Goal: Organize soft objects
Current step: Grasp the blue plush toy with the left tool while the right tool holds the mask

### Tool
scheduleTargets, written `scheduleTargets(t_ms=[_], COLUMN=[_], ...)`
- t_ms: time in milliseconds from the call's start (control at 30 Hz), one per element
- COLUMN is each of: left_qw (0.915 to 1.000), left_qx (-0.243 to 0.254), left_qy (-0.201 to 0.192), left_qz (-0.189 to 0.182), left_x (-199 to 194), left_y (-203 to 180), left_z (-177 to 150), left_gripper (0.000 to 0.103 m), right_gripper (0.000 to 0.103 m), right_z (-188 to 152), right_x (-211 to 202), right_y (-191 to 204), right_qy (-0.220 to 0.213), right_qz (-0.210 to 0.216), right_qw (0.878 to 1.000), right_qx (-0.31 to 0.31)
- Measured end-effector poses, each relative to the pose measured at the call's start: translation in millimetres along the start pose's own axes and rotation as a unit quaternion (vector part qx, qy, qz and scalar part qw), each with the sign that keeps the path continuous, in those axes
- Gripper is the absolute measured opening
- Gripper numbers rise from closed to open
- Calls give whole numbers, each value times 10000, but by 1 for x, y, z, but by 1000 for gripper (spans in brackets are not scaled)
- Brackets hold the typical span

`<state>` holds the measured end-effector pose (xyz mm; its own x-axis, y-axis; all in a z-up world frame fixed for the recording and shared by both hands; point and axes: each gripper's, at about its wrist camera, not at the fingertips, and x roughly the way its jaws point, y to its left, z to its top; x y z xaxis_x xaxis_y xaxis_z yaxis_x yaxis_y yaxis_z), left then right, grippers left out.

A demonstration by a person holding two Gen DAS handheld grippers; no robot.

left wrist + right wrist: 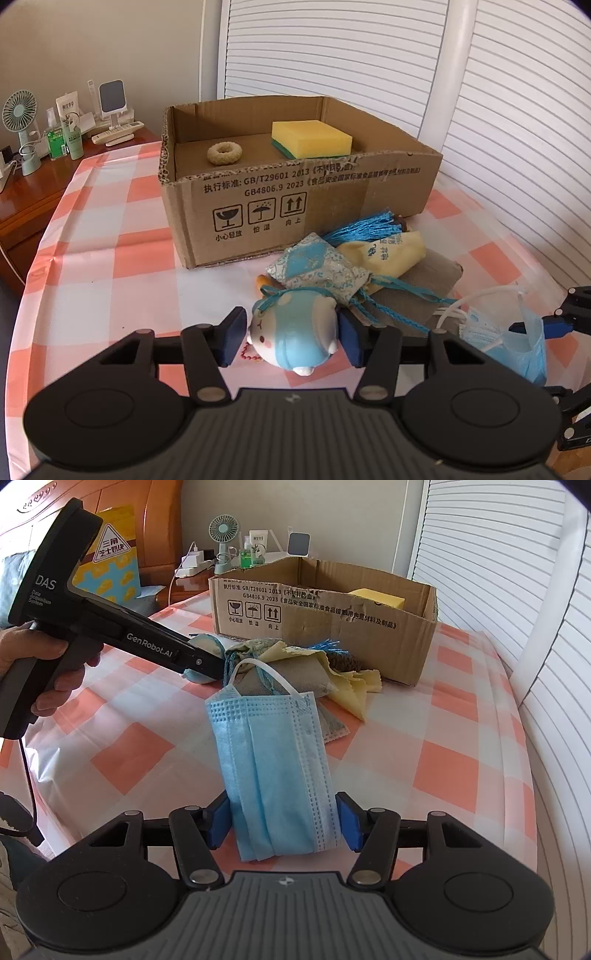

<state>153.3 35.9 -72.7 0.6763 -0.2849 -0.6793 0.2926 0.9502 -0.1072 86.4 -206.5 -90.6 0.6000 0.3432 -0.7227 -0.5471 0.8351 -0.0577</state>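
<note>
An open cardboard box (295,206) holds a yellow sponge (311,138) and a woven ring (224,153); it also shows in the right wrist view (325,613). My left gripper (291,338) has its blue pads on both sides of a blue and white plush toy (291,336) on the checked tablecloth. My right gripper (282,823) has its pads around a folded blue face mask (275,771), which also shows in the left wrist view (517,339). A pile of patterned pouches (321,273), a yellow cloth bag (388,254) and a blue tassel (365,225) lies before the box.
A grey cloth (424,291) lies under the pile. A wooden side table (33,184) at the left carries a small fan (20,118), bottles and a phone stand. White louvred doors (480,92) stand behind the table. The left handheld unit (92,624) crosses the right wrist view.
</note>
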Motion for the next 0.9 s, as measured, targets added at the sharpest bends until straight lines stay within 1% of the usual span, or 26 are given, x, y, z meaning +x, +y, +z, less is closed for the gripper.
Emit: scheduleTargets(t_ms=[100, 167, 267, 433, 567, 667, 833, 900], left_qw=[10000, 10000, 9999, 9999, 9997, 9997, 9997, 9998], left_qx=[-7, -1, -38, -68, -148, -180, -157, -95], left_qy=[-2, 9, 67, 127, 157, 181, 175, 169], left_qz=[-9, -25, -91, -93, -76, -54, -34, -35], left_x=[0, -3, -10, -30, -45, -50, -55, -57], left_y=[0, 0, 0, 1, 0, -1, -2, -3], left_z=[0, -1, -5, -18, -29, -35, -37, -37], left_gripper=[49, 48, 48, 48, 48, 48, 48, 48], right_gripper=[64, 66, 67, 69, 73, 73, 73, 73], right_z=[0, 1, 1, 3, 5, 8, 10, 8], right_x=[-1, -2, -2, -2, -1, 2, 11, 9], right_y=[0, 1, 1, 2, 4, 5, 5, 5], right_qy=[-6, -28, -50, -81, -120, -111, 150, 162], right_qz=[-5, -4, 0, -1, 2, -6, -148, -203], right_qw=[10000, 10000, 10000, 10000, 9999, 9999, 9998, 9997], right_qx=[2, -9, -11, -34, -23, -39, -21, -35])
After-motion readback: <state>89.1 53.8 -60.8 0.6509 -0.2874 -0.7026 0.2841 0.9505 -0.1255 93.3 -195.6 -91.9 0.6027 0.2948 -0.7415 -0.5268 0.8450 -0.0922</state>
